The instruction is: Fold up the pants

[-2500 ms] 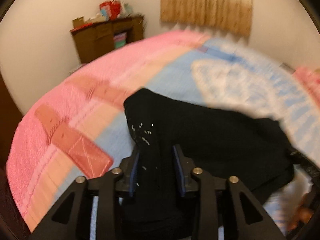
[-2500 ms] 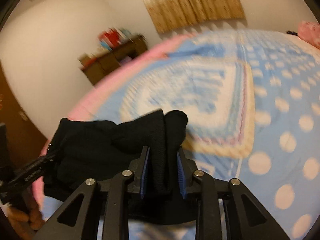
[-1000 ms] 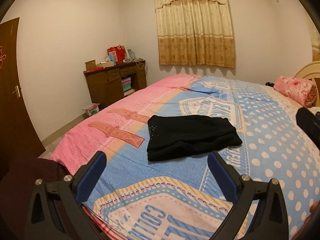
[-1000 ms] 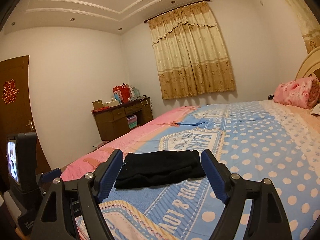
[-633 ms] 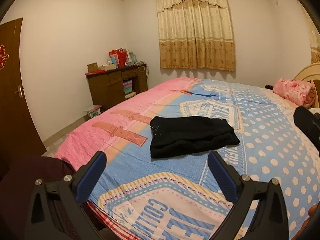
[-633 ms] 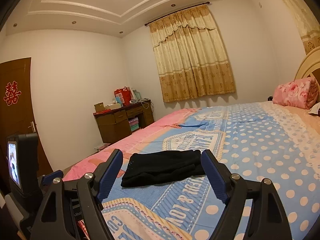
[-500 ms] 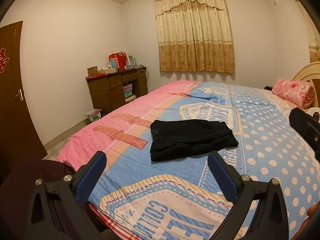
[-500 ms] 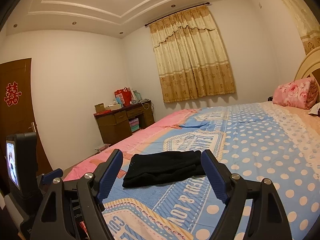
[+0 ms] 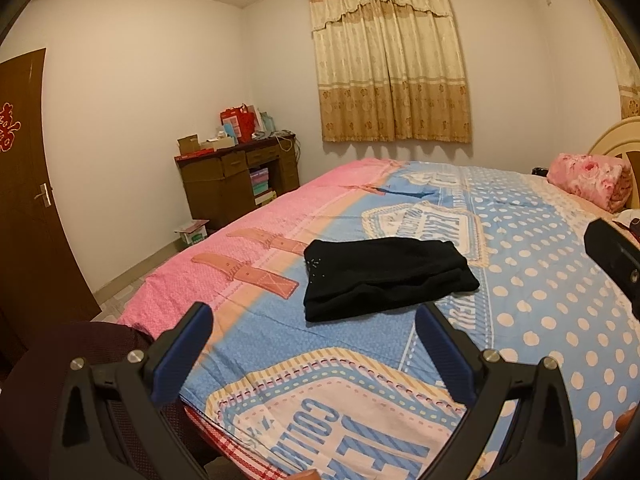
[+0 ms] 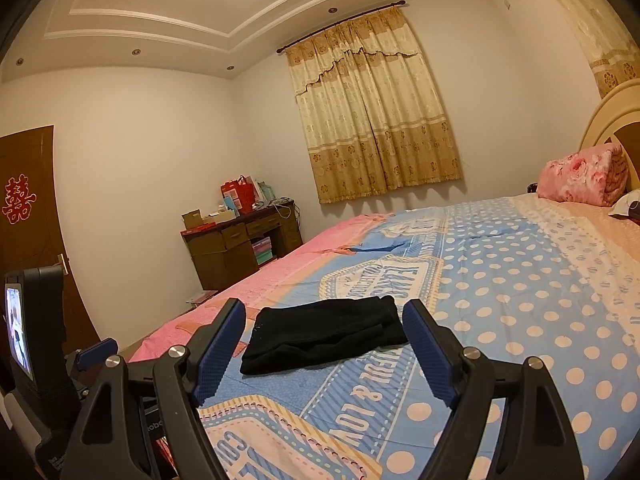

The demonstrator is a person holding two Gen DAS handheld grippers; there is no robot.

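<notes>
Folded black fabric pants point(image 9: 384, 276) flat on blue-and-pink patterned bedspread point(image 9: 532, 304), just ahead of left gripper point(image 9: 312, 320) and right gripper point(image 10: 320, 312), both spread wide, grasping nothing; beyond, brown wooden desk point(image 9: 236, 184), beige curtain point(image 9: 388, 60).

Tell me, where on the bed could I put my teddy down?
Lots of room: the dotted blue stretch of the bed between the folded black pants and the pink pillow is bare. So is the pink strip left of the pants. The desk by the wall is crowded with boxes and bags.
</notes>
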